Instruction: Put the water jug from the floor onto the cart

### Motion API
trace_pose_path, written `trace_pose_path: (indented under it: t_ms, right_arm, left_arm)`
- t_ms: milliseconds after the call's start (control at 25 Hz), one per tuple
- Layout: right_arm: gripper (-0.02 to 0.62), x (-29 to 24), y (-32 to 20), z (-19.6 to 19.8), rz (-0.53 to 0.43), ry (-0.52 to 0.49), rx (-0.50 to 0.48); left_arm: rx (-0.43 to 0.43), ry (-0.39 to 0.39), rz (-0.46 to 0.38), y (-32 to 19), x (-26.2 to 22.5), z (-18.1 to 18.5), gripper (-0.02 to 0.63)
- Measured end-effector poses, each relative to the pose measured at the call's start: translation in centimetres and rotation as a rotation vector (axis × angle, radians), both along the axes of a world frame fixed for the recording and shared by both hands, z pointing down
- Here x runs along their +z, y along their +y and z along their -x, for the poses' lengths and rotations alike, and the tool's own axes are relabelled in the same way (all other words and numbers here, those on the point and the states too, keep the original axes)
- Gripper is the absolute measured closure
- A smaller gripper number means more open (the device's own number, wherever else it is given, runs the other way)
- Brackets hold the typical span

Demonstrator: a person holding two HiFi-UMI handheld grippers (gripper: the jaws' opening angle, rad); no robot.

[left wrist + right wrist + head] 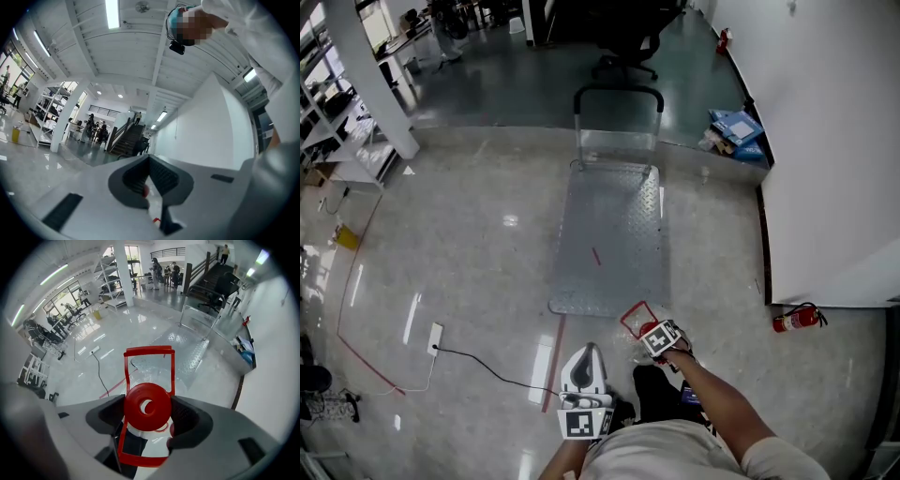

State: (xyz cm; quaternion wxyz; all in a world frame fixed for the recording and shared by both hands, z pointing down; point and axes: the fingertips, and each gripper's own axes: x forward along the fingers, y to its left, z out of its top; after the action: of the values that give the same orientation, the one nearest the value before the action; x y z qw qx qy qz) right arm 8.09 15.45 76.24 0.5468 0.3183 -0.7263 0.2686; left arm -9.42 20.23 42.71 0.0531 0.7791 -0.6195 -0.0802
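Right gripper view shows my right gripper (pixel 148 414) with its jaws clenched on the red cap (pixel 146 403) of the water jug (pixel 635 328), just short of the cart (pixel 609 234), the left gripper (pixel 150 169) closed on nothing; I'd guess it heavy and sloshy, so the stiff neck beats the thin handle (pixel 149 351).

left gripper (pixel 150 164) | fingers (pixel 165 176) together | aimed upward | staircase (pixel 130 138) beyond
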Motion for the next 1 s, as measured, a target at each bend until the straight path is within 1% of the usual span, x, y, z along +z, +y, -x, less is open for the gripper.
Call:
trace_pose_path:
  t_ms: [240,320,480,600,880,1000]
  right_arm:
    - [0.295,-0.7,-5.6,0.6,-0.006,-0.02,-0.023]
    - [0.295,-1.0,-7.5,1.3,-0.007,-0.024,-0.046]
    - [0.295,-0.9,-12.0,1.9,0.0,-0.018,-0.087]
    - [0.295,-0.8,-15.6,2.5,0.0,-0.021,-0.105]
    - [0.295,-0.5,-21.9,3.2,-0.023,-0.028,-0.151]
    - [0.295,-0.2,-24.3,3.5,-0.038,-0.028,-0.137]
  left_arm:
    - [0.002,-0.024,-0.021,-6.7,-0.2,-1.5,0.607]
    - [-0.009,-0.031,-0.02,-9.4,-0.3,-1.4,0.607]
    - [-0.034,-0.016,-0.013,-14.9,-1.1,-1.3,0.607]
    - [-0.039,-0.026,-0.015,-18.7,-1.7,-1.5,0.607]
    - [-0.054,-0.047,-0.018,-24.6,-2.1,-2.7,0.607]
    - [-0.045,-0.048,-0.014,-26.5,-2.0,-2.6,0.607]
